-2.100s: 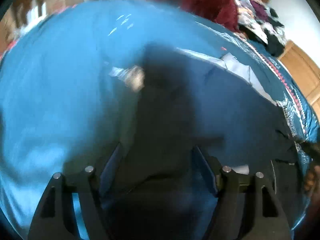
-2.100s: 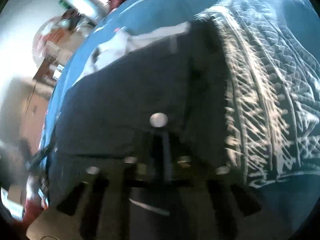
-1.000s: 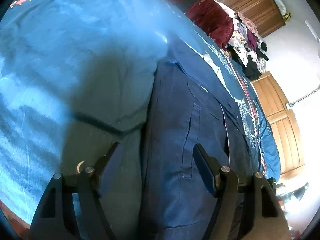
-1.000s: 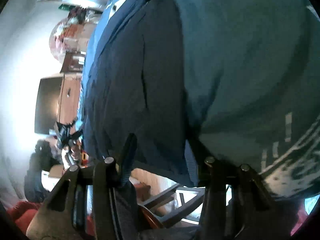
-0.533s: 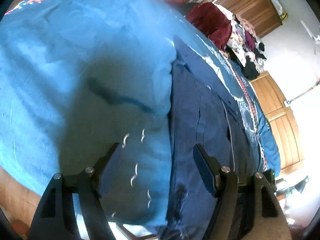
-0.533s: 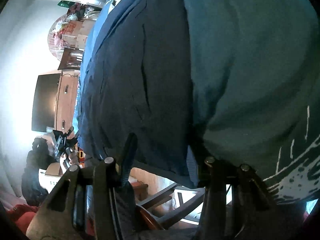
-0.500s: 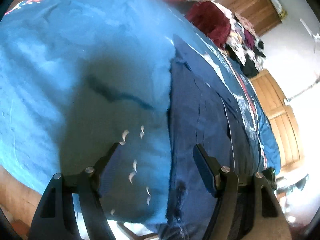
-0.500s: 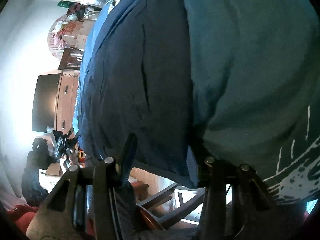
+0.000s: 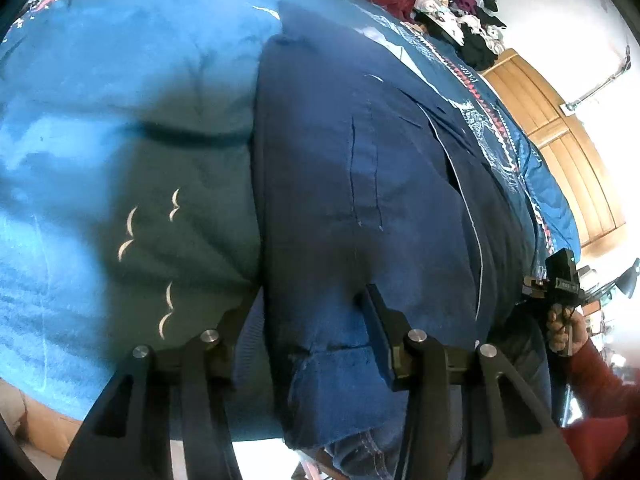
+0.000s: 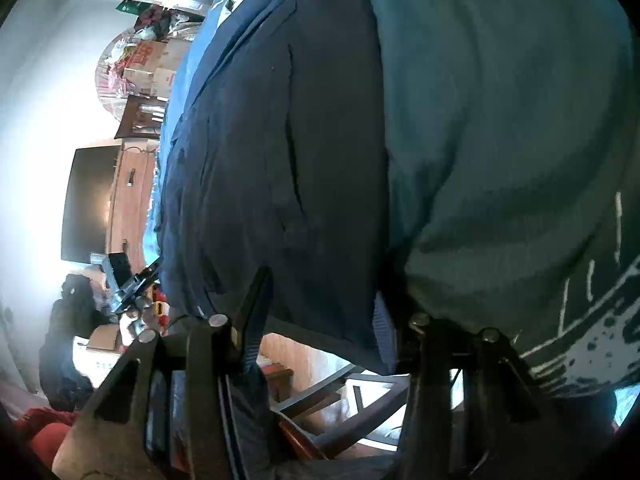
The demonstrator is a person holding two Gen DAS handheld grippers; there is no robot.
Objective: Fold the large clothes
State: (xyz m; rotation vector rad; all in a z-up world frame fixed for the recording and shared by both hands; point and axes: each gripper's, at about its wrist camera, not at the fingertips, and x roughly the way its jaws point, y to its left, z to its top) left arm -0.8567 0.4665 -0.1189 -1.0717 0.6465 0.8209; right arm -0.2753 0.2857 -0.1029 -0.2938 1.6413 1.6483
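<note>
Navy garment (image 9: 360,168) lies flat across the blue bedspread (image 9: 120,80), its hem over the bed edge; your 2 grippers, left gripper (image 9: 312,328) and right gripper (image 10: 324,312), straddle that hem with jaws spread (likely readying a pinch).

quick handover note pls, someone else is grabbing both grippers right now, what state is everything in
Left gripper: open, jaws straddling the near hem of the dark navy trousers, not closed on it.
Right gripper: open, jaws either side of the same garment's near edge.
Trousers lie lengthwise on the blue patterned bedspread, near end hanging over the bed edge, apparently doubled along their length.
Done: garment laid out, roughly flat.
Left: close both grippers on the near edge, carry it to the far end to halve the length, smooth.
</note>
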